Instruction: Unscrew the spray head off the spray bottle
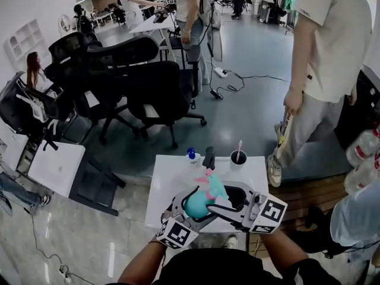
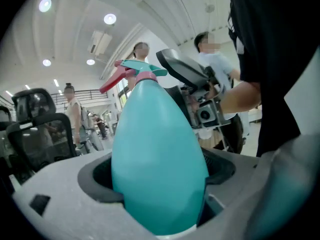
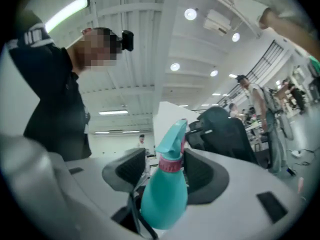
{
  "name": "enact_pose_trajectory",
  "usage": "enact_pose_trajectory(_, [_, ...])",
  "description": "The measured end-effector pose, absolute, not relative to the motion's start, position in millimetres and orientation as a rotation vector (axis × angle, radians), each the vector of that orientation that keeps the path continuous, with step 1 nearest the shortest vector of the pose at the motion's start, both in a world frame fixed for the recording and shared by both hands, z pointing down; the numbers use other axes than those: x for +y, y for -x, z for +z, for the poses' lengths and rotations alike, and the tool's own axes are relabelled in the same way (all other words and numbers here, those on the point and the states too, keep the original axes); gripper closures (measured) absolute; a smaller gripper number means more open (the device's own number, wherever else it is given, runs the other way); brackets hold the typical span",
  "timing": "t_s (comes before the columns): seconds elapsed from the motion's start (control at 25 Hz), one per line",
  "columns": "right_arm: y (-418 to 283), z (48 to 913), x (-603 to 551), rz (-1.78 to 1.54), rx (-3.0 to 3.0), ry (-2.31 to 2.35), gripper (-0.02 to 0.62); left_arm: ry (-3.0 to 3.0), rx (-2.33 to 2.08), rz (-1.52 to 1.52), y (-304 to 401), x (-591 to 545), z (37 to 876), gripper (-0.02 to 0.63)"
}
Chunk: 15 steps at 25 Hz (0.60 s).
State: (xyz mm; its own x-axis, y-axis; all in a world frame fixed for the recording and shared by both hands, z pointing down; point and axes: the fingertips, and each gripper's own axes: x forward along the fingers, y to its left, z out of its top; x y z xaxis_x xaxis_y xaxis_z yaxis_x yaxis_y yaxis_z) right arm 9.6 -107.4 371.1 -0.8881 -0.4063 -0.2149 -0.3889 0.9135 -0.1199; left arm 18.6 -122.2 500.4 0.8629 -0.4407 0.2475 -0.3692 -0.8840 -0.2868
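In the head view, the left claw [image 1: 191,209] reached in from the lower left and the right claw [image 1: 224,196] from the right. Between them they carried the teal, egg-shaped plastic spray bottle [image 1: 197,204] just above the near edge of the white bench [image 1: 169,180]. The bottle leaned away from the person, and its teal spray head with a pink trigger [image 1: 212,181] pointed toward the far side. At the far edge of the bench stood a small bottle with a blue cap [image 1: 191,154], a black upright object [image 1: 209,158] and a dark cup holding a pink stick [image 1: 238,158], all well apart from the claws. Beyond them were black office chairs [image 1: 148,82] and a person standing in a pale shirt [image 1: 326,46].

In the left gripper view, the left claw pinched the bottle's broad body [image 2: 159,154], which filled the gap between both jaws. The spray head [image 2: 136,73] stood at the top, with the right claw's dark pad [image 2: 187,74] just beside it.

In the right gripper view, the right claw stood spread, with one dark pad [image 3: 129,170] on either side of the pink collar [image 3: 170,164] under the spray head. A gap showed at the left pad, and the right pad [image 3: 201,173] sat very near the collar. Neither pad pressed on it.
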Motion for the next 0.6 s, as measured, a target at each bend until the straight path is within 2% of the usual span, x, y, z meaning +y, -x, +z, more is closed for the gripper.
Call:
enact_pose_trajectory(0.08, [-15.2, 381.4, -117.4, -0.187, 2.778, 0.769, 0.350, 2.790, 0.736, -0.480, -13.4, -133.3, 506.3, 0.133])
enact_pose_trajectory(0.24, [-22.9, 388.6, -126.5, -0.297, 2.684, 0.958, 0.350, 2.783, 0.897, -0.496, -6.5, -149.0, 511.3, 0.133])
enact_pose_trajectory(0.6, [-16.5, 389.0, -139.5, -0.404, 2.655, 1.081, 0.386, 2.621, 1.011, -0.593, -6.7, -156.7, 514.0, 0.133])
